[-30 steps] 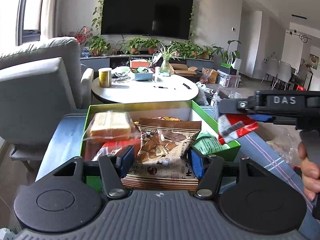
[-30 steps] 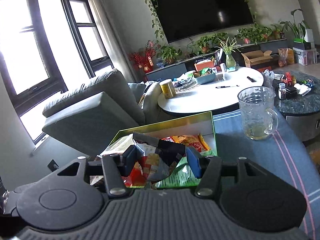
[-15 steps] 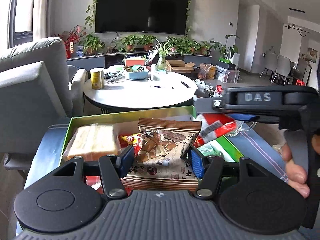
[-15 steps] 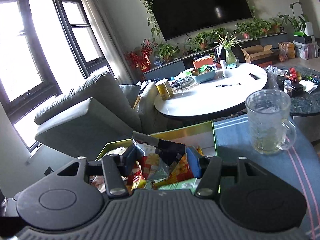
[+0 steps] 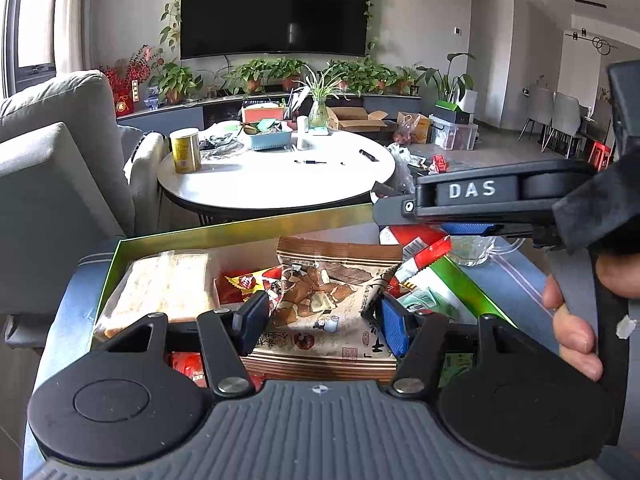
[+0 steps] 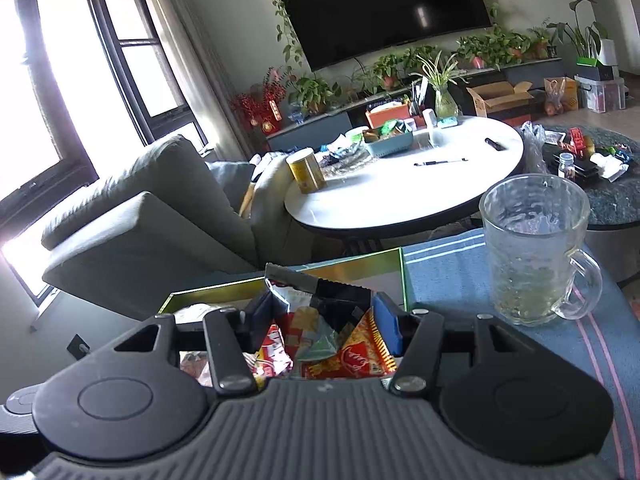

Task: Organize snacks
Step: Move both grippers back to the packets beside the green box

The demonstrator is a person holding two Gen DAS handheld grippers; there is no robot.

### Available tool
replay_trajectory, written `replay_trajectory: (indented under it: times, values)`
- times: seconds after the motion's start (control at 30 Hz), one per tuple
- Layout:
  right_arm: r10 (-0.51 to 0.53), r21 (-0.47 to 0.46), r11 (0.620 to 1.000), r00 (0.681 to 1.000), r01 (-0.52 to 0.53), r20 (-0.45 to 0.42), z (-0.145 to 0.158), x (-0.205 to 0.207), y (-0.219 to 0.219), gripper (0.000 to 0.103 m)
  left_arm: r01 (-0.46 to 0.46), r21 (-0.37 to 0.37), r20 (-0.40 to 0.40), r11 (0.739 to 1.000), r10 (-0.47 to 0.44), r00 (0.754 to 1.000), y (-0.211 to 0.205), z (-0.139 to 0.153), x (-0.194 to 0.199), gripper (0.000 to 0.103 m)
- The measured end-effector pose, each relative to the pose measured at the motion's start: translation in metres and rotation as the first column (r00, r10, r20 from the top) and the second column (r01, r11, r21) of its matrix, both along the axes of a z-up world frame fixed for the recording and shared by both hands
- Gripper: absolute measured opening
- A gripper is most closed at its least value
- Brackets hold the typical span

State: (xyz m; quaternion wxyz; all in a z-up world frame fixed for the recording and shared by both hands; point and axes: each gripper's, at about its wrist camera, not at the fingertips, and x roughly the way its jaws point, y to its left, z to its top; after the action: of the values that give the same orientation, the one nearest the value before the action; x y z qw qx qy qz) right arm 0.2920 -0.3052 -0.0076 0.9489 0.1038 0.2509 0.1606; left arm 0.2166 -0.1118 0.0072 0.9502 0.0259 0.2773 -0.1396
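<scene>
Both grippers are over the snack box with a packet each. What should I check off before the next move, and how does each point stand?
1. Left gripper clamped on the brown packet: ok.
2. Right gripper clamped on the red packet: ok.
3. Both packets over the green box: ok.
4. Free room left in the box: cannot tell.
5. Glass mug outside the box, beside the right gripper: ok.

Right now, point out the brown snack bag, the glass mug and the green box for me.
brown snack bag [image 5: 328, 312], left wrist view, middle of its printed front.
glass mug [image 6: 532, 256], right wrist view, its side wall.
green box [image 5: 240, 226], left wrist view, its far wall.
</scene>
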Motion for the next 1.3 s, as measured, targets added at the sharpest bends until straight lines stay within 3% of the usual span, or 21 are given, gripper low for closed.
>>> replay_trajectory:
  times: [0.4, 0.7, 0.87, 1.3]
  values:
    - [-0.051, -0.022, 0.998, 0.998, 0.051, -0.025, -0.011, 0.022, 0.003, 0.076, 0.01, -0.001, -0.02, 1.0, -0.01, 1.0, -0.008, -0.002, -0.003, 0.058]
    - [-0.071, -0.001, 0.997, 0.997, 0.071, 0.02, -0.002, 0.002, -0.003, 0.077, 0.021, 0.002, -0.027, 1.0, -0.021, 0.999, -0.011, -0.008, -0.013, 0.06]
    - [-0.066, 0.01, 0.998, 0.998, 0.066, 0.017, 0.0, -0.008, -0.005, 0.076, 0.003, -0.002, -0.01, 1.0, -0.003, 1.0, -0.009, -0.005, -0.021, 0.068]
    - [-0.031, 0.0, 1.0, 0.999, 0.031, 0.038, 0.006, -0.046, -0.003, 0.076, -0.023, -0.025, 0.027, 0.999, 0.023, 0.999, 0.006, 0.01, -0.053, 0.073]
